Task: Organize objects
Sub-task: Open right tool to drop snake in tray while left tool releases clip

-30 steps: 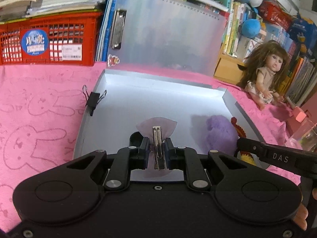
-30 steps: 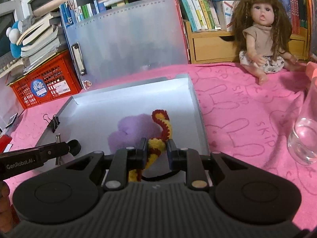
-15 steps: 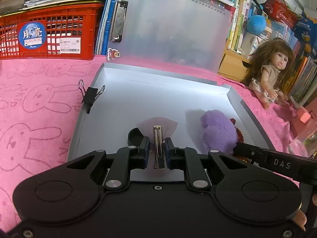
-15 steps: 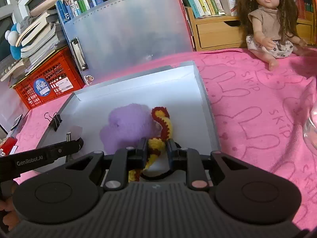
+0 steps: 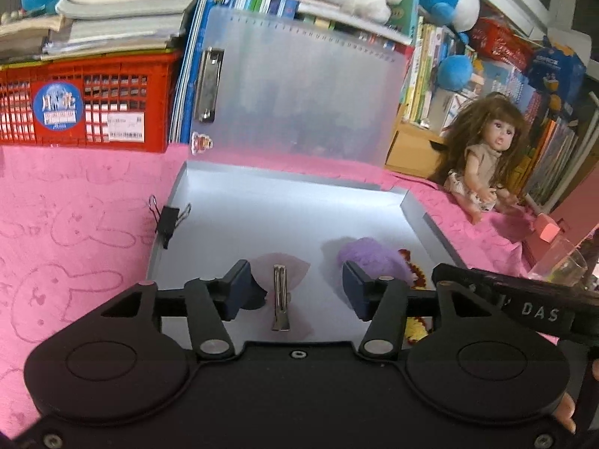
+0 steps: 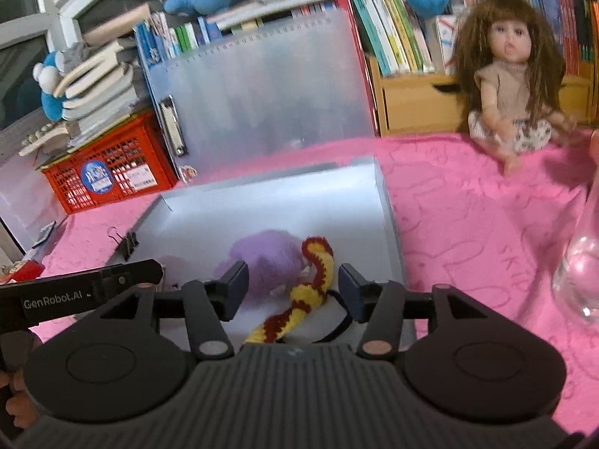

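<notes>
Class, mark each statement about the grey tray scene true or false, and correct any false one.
1. The metal hair clip lies in the grey tray. True.
2. The left gripper is clamped on the clip. False: its jaws are opening, and the clip lies free between them.
3. The binder clip sits on the tray's right edge. False: left edge.
4. The doll sits outside the tray. True.
5. The striped knitted piece lies beside the purple fluffy toy. True.

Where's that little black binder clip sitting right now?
The black binder clip is clipped on the grey tray's left rim in the left wrist view, beside the pink cloth.
</notes>
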The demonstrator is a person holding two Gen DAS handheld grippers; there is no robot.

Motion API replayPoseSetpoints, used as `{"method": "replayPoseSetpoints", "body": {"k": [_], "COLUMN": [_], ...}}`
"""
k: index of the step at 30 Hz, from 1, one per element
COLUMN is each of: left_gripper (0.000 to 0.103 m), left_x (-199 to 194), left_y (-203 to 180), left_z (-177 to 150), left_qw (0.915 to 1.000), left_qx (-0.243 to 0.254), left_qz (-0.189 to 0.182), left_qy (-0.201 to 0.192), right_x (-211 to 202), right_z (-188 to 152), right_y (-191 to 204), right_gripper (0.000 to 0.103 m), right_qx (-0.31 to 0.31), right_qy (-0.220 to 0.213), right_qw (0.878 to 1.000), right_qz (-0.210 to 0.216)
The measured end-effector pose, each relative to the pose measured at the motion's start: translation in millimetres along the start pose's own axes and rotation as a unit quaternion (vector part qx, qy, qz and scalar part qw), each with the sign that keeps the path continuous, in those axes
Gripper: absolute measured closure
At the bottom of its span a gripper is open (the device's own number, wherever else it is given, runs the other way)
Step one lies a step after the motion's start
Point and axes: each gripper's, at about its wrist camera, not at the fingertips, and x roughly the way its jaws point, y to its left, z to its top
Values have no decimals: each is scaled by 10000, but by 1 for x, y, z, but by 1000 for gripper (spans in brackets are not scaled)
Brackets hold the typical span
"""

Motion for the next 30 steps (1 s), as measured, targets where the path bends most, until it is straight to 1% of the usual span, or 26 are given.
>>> {"method": "replayPoseSetpoints", "body": {"k": [7,10,14,20,24,30], "left_gripper": [38,37,35,29,27,26], "left_x": [-34,-46,-61,-86,-101,-119], "left_y": [-6,-7,-10,-14,-17,-16], "left_z": [-5,-11,-18,-29,-40,-54], "left_qw": [9992,9989,9982,9963,9947,9944], "left_qx": [332,390,513,690,833,824], "left_qz": [-3,-44,-61,-198,-245,-339], "left_qy": [-218,-271,-313,-470,-547,-570], "right_x": [-34,-50,-68,-93,-103,-111], "right_z": [1,-4,-10,-19,-30,-50], "right_y": [0,2,7,17,23,29], "right_gripper": [30,28,28,25,24,23], "right_qx": [-82,-126,-330,-679,-893,-1060], "right_qy": [-331,-471,-602,-814,-860,-803], "right_qw": [9994,9986,9975,9942,9921,9909], "right_qz": [110,183,182,186,191,213]}}
